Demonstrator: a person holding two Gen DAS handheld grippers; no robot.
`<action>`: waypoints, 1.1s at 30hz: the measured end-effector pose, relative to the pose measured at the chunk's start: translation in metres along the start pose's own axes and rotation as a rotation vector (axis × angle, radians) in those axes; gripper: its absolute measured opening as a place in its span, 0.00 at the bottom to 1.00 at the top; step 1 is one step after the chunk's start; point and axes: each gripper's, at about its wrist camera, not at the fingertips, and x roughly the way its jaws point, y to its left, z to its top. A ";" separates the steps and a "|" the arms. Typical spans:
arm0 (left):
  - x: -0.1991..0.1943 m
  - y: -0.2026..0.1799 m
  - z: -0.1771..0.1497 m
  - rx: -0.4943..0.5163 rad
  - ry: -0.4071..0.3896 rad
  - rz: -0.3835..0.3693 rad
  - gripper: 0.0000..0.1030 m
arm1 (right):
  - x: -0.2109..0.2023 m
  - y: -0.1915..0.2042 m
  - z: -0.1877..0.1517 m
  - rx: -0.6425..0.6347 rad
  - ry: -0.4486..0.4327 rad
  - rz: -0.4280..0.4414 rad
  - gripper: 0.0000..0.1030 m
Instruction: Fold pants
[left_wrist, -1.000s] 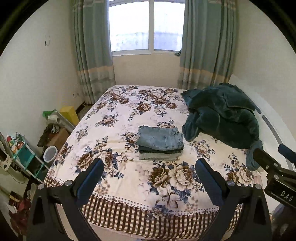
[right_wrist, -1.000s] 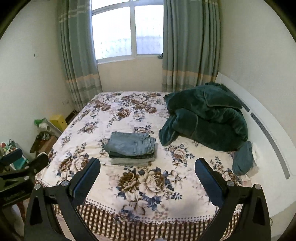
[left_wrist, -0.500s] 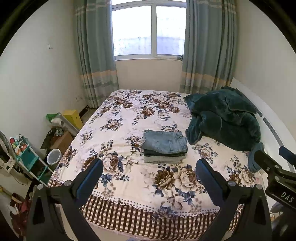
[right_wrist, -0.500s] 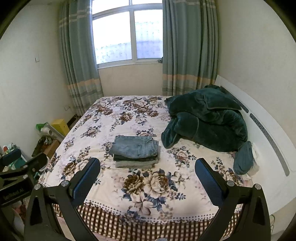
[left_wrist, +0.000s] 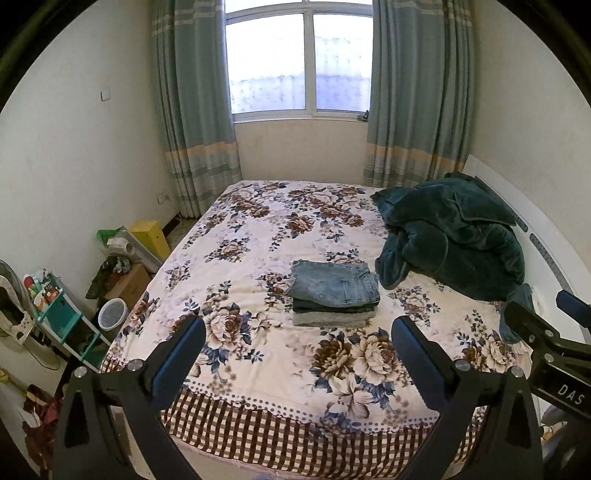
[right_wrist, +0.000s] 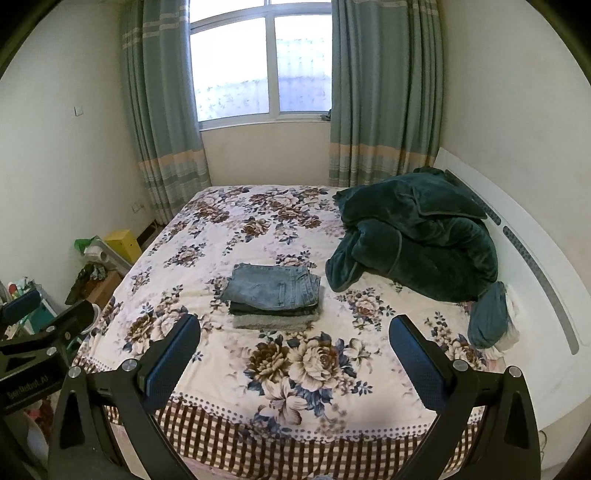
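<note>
A neat stack of folded pants, blue jeans on top (left_wrist: 334, 286), lies in the middle of the floral bed (left_wrist: 258, 236); it also shows in the right wrist view (right_wrist: 273, 288). My left gripper (left_wrist: 297, 350) is open and empty, held back past the foot of the bed. My right gripper (right_wrist: 293, 349) is open and empty, also back from the bed. Each gripper shows at the edge of the other's view, the right one (left_wrist: 546, 332) and the left one (right_wrist: 44, 325).
A dark green blanket (left_wrist: 450, 232) is heaped on the bed's right side by the white headboard (right_wrist: 524, 236). A small blue cloth (right_wrist: 487, 317) lies near it. Boxes, a shelf and a bin (left_wrist: 110, 314) crowd the floor on the left.
Both grippers have drawn back and up from the bed, so the bed and the folded stack look smaller and lower. The stack has not moved.
</note>
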 end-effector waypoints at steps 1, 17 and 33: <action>0.000 0.000 0.000 0.000 0.002 -0.002 1.00 | -0.001 -0.001 -0.001 0.004 -0.001 0.006 1.00; 0.000 0.006 0.006 -0.001 -0.002 0.008 1.00 | 0.009 -0.005 -0.001 0.007 0.009 0.010 1.00; 0.001 0.007 0.012 -0.001 -0.005 0.017 1.00 | 0.015 -0.007 0.000 0.005 0.015 0.014 1.00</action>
